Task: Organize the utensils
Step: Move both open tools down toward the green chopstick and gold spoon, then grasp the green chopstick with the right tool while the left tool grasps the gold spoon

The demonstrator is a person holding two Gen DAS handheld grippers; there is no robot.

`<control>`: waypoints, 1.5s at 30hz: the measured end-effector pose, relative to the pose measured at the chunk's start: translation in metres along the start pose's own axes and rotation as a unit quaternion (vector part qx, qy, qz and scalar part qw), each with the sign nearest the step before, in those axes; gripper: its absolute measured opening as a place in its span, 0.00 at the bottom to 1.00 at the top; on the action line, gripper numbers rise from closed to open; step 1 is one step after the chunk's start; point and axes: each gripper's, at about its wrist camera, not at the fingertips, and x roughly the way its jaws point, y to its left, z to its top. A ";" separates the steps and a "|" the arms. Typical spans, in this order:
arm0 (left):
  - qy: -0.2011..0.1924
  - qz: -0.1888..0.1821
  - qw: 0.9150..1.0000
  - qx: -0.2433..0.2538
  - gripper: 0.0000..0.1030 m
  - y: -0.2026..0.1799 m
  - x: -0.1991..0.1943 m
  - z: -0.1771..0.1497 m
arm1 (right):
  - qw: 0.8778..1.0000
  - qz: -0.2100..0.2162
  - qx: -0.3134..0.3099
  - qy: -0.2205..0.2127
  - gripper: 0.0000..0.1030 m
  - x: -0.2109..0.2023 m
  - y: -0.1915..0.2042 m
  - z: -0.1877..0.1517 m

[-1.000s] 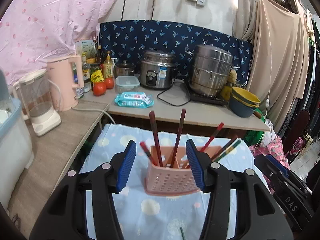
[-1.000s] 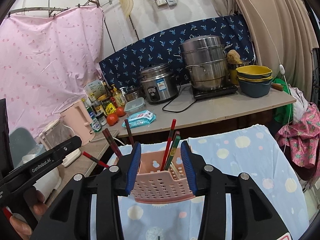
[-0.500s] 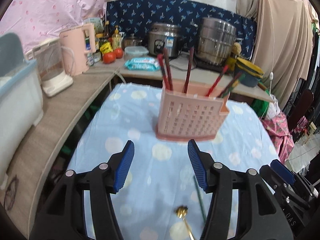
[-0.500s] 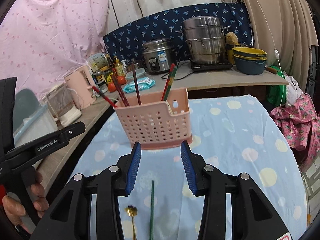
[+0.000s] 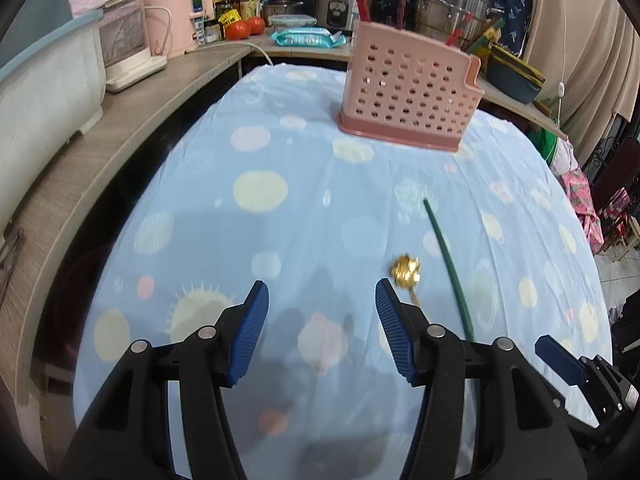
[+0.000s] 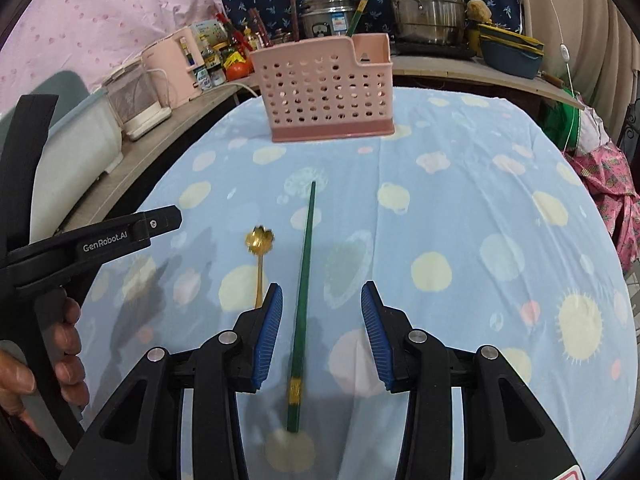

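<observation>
Utensils loose on desk: green chopstick (image 6: pixel 305 276) and gold spoon (image 6: pixel 261 246), both flat on blue dotted cloth (image 6: pixel 460 208).

Right tongs (image 6: pixel 321 336) released, gap wide, nothing pinched. Chopstick runs lengthwise thru gap, closer to left pad, touching neither pad as far as visible. Thick end w/ gold band nearest camera, thin tip aimed at caddy. Spoon just left of chopstick, roughly parallel, flower-shaped bowl at far end, handle passing behind left pad.

Left tongs (image 5: pixel 322 312) released too, gap wide, only bare cloth between pads. Spoon (image 5: pixel 406 272) just past right pad tip, slightly blurred; contact w/ pad can't tell. Chopstick (image 5: pixel 448 268) further right, slanting toward caddy, lower end hidden behind tong frame. Other tool's blue tip at bottom right edge of left view.

Left tool body w/ white lettering at left edge of right view, fingers (image 6: pixel 68 340) of a hand wrapped on its grip.

Pink perforated caddy (image 6: pixel 326 88) upright at far side of cloth, well apart from loose utensils. Red, dark and green chopsticks (image 6: pixel 360 8) standing in it; which compartment can't tell.

Beyond cloth: L-shaped wooden counter (image 5: pixel 120 128) w/ pink kettle (image 5: pixel 178 10), blender (image 5: pixel 126 48), tomatoes (image 5: pixel 244 28), wipes pack (image 5: pixel 306 38), rice cooker (image 6: pixel 330 16), steel steamer pot (image 6: pixel 424 0), stacked bowls (image 6: pixel 512 50).
</observation>
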 end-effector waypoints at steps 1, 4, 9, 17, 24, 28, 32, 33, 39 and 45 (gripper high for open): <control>0.004 0.001 1.000 0.000 0.51 0.000 0.000 -0.005 | 1.000 0.001 -0.003 0.006 0.39 0.001 0.002 -0.006; 0.012 0.003 1.000 -0.001 0.51 0.002 0.001 -0.015 | 1.000 0.002 -0.009 0.021 0.39 0.003 0.006 -0.021; 0.027 0.004 1.000 0.002 0.51 0.001 0.002 -0.031 | 0.999 0.001 -0.012 0.032 0.38 0.004 0.007 -0.035; 0.036 0.002 0.999 0.013 0.51 -0.006 0.003 -0.041 | 0.999 0.006 -0.023 0.046 0.30 0.010 0.011 -0.043; 0.042 0.003 0.999 0.021 0.54 -0.012 0.006 -0.043 | 0.999 -0.001 -0.019 0.049 0.14 0.014 0.007 -0.044; 0.045 -0.006 0.999 0.023 0.59 -0.016 0.006 -0.043 | 0.999 -0.006 -0.010 0.047 0.07 0.014 0.003 -0.044; 0.044 -0.018 0.998 0.031 0.65 -0.026 0.004 -0.042 | 0.999 -0.013 0.001 0.041 0.07 0.012 -0.003 -0.043; 0.043 -0.021 0.998 0.036 0.65 -0.030 0.004 -0.042 | 0.999 -0.014 0.003 0.040 0.07 0.012 -0.005 -0.043; 0.055 -0.041 0.996 0.055 0.66 -0.050 0.011 -0.042 | 0.999 -0.018 0.019 0.035 0.07 0.010 -0.014 -0.041; 0.067 -0.052 0.995 0.057 0.66 -0.061 0.021 -0.041 | 0.999 -0.022 0.031 0.033 0.07 0.009 -0.022 -0.040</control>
